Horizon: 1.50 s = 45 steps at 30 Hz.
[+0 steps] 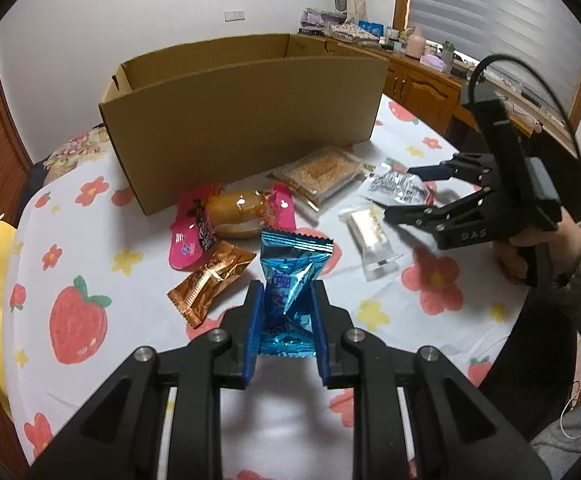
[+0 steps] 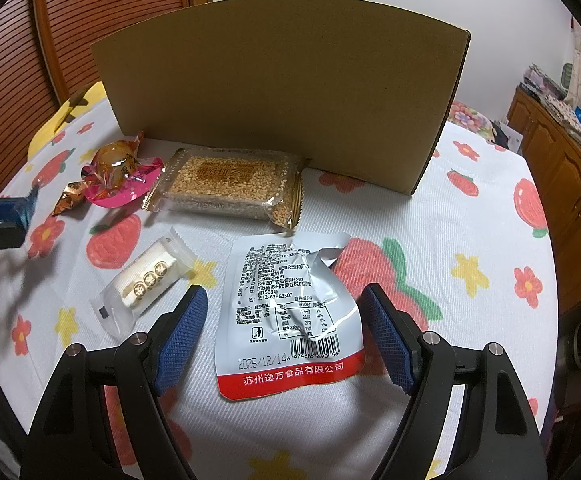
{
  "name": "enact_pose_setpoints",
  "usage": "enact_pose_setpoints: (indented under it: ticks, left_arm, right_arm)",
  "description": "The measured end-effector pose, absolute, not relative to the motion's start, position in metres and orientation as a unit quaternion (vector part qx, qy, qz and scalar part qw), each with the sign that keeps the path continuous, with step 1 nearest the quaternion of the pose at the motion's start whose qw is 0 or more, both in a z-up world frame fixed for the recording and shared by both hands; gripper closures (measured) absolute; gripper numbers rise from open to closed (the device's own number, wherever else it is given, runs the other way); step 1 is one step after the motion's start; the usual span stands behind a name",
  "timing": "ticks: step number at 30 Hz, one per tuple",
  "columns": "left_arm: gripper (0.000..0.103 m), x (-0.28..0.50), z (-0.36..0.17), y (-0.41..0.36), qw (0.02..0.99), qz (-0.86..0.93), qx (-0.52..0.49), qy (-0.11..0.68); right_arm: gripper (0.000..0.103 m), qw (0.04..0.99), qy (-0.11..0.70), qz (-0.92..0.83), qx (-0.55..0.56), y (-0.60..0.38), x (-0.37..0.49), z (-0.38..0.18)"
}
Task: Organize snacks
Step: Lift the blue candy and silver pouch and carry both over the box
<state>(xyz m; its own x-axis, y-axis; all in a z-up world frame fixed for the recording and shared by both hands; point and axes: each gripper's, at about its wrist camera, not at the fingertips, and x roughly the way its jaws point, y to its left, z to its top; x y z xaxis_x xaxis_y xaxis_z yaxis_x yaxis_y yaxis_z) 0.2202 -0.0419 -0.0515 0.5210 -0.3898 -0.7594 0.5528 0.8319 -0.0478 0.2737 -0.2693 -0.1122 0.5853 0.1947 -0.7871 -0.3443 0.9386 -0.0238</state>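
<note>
Snacks lie scattered on a white tablecloth (image 2: 470, 232) printed with strawberries and flowers, all in front of a tall, open brown cardboard box (image 1: 246, 120) that serves as the landmark here. Going left to right in the left wrist view: in front of the box's left end lies a crinkled copper-orange foil wrapper (image 1: 210, 282), and just behind it, nearer the box, a bread roll in a pink and clear plastic wrapper (image 1: 232, 218). In front of the box's middle and raised off the cloth, the left gripper (image 1: 286, 300) has its blue-padded fingers (image 1: 255, 320) pressed narrow against both sides of a shiny blue foil snack packet (image 1: 290, 280), which stands upright between them. Touching the box's front wall near its middle sits a flat rectangular sesame cake in a clear and gold wrapper (image 2: 228, 184). Forward of that lies a small pale pastry in a clear plastic wrapper (image 2: 146, 280). In front of the box's right half, a flat silver pouch with black printed text and a red bottom band (image 2: 290, 312) lies on the cloth. The right gripper (image 2: 286, 308) hangs over this pouch with its fingers (image 2: 386, 340) spread wide, one on each side, not touching it.
</note>
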Motion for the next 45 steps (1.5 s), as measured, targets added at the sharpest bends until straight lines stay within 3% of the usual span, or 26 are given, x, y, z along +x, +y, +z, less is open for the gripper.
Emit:
enact_pose_setpoints:
  ticks: [19,21,26,45]
  left_arm:
    - [0.082,0.183,-0.019,-0.036,0.887,-0.274,0.069,0.366]
    - [0.082,0.180,-0.018,-0.036,0.888,-0.275,0.069,0.362]
    - [0.082,0.178,-0.015,-0.033,0.890,-0.275,0.063,0.358]
    - [0.082,0.180,-0.003,-0.033,0.900,-0.265,0.055,0.341]
  right_arm:
    - [0.023,0.884,0.435,0.146,-0.091,-0.267,0.278,-0.110]
    - [0.037,0.883,0.439,0.143,-0.087,-0.268,0.279,-0.108]
    - [0.042,0.877,0.449,0.140,-0.093,-0.270,0.273,-0.105]
    - [0.042,0.900,0.401,0.148,-0.079,-0.271,0.229,-0.065]
